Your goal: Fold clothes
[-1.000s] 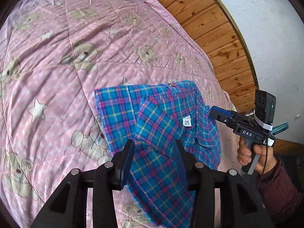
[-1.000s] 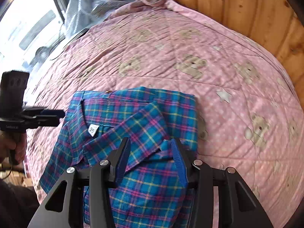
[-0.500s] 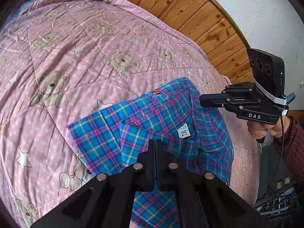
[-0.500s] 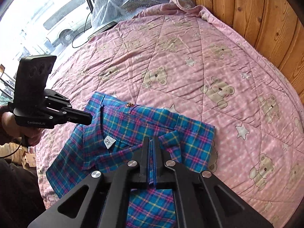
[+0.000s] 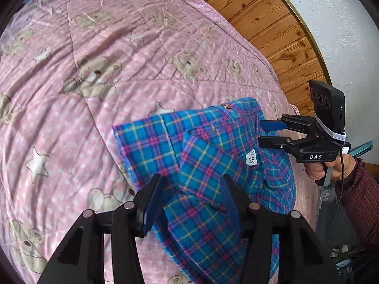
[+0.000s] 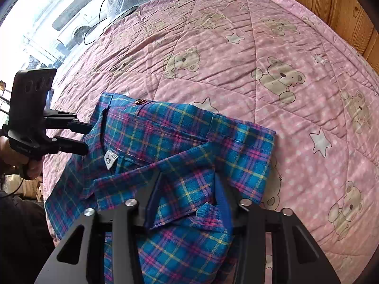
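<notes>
Pink quilted bedspread (image 5: 99, 108), printed with teddy bears and stars, covers the bed; wood panelling (image 5: 267, 26) runs behind it and a bright window (image 6: 47, 19) shows on the far side in the right wrist view.

Item — blue plaid shirt (image 5: 213, 156), lying on the bedspread near the bed's edge, partly folded: body squared off, one flap turned across the front, white size tag reading 25 (image 5: 251, 159) exposed near the collar, a brass button (image 6: 139, 101) at the top edge.

Left claw (image 5: 191, 201) — jaws spread, cloth visible between them but not pinched. Half a second ago the jaws were pressed together; they have since opened.

Right claw (image 6: 187, 201) — likewise spread over the turned flap, where a moment earlier it was pressed together. In the left wrist view it hovers beside the collar.

Both claws have also dropped back close to the shirt after a higher look.

Reading: neither claw holds fabric, so the folded flap rests by its own weight. The shirt appears mid-fold — likely the next grip is being lined up on the lower portion nearest the claws.
</notes>
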Demonstrator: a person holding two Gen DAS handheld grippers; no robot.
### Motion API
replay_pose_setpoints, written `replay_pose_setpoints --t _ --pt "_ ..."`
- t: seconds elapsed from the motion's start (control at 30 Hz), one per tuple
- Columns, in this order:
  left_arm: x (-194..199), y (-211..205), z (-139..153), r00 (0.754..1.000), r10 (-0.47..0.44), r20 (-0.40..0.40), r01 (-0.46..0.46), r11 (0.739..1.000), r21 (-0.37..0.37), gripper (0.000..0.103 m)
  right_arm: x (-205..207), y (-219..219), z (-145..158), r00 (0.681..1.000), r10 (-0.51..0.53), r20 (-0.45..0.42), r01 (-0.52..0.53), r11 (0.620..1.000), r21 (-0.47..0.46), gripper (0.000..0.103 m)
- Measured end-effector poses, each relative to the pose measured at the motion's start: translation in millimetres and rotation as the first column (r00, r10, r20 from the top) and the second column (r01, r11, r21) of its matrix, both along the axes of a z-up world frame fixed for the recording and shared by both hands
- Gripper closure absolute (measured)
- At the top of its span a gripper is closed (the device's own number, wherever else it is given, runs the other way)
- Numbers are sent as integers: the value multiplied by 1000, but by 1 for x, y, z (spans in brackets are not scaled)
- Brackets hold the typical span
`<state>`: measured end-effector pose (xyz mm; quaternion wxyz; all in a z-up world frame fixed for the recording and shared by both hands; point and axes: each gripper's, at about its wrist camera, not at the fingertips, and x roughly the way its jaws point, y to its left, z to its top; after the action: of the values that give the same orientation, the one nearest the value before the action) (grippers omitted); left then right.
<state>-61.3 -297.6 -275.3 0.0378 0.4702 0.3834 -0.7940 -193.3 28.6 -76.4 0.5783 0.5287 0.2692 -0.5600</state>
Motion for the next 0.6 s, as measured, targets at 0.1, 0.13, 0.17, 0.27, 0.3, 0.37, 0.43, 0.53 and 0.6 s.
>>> replay_pose_setpoints --t 0.1,0.13,0.17,0.27,0.3,0.37,0.43,0.53,0.6 --pt "-4 11 3 997 -73 -10 73 997 -7 76 0 7 14 1000 -7 -19 6 999 -32 97" --pt "-5 13 5 996 -92 -12 92 996 -7 92 0 9 19 1000 -9 -25 8 999 -42 98" --pt "-4 14 11 994 -103 -21 102 994 -26 93 0 11 28 999 -17 -42 14 998 -62 98" --pt "-3 10 38 992 -101 -69 94 991 -90 94 -3 10 55 995 -57 -79 45 989 -141 99" --pt "-4 6 47 992 -91 -83 82 991 -105 94 -5 5 58 993 -68 -96 53 987 -151 99" --pt "-13 -5 51 994 -82 -78 72 989 -130 94 -7 -7 50 989 -67 -130 50 990 -130 99" --pt "-24 -15 36 996 -87 -25 83 987 -139 94 -5 -20 26 986 -37 -164 28 998 -62 99" --pt "-27 -19 -5 994 -106 40 108 991 -76 93 3 -33 -5 976 15 -219 -11 1000 18 97" --pt "-24 -21 -4 996 -90 24 91 994 -68 92 -2 -31 -1 978 -22 -207 24 1000 9 94"
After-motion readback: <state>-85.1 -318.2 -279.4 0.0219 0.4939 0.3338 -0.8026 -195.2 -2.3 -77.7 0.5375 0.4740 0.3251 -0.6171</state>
